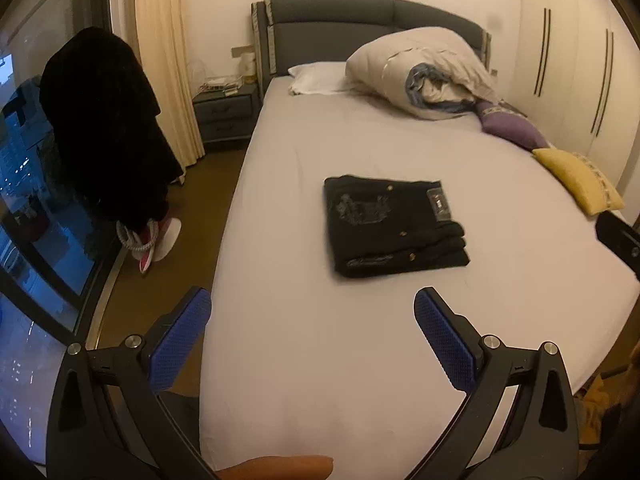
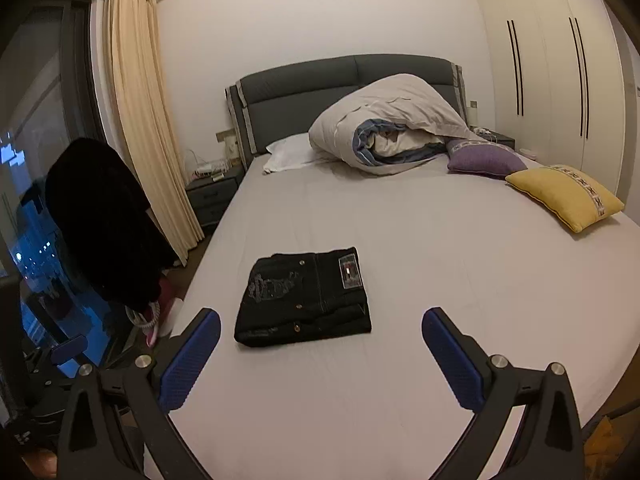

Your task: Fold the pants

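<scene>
The black pants [image 2: 304, 298] lie folded in a flat stack on the bed [image 2: 440, 280], ahead of both spread, empty grippers, just beyond the right gripper [image 2: 320, 324] and farther from the left gripper [image 1: 312, 304].

No legible text; patch [image 2: 350, 271] on pants [image 2: 304, 298] too blurred.

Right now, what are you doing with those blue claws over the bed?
A person holds a claw in each hand. Both the left claw and the right claw hang open above the bed, gripping nothing. The black pants lie folded into a neat stack on the sheet, so the folding looks done.
</scene>
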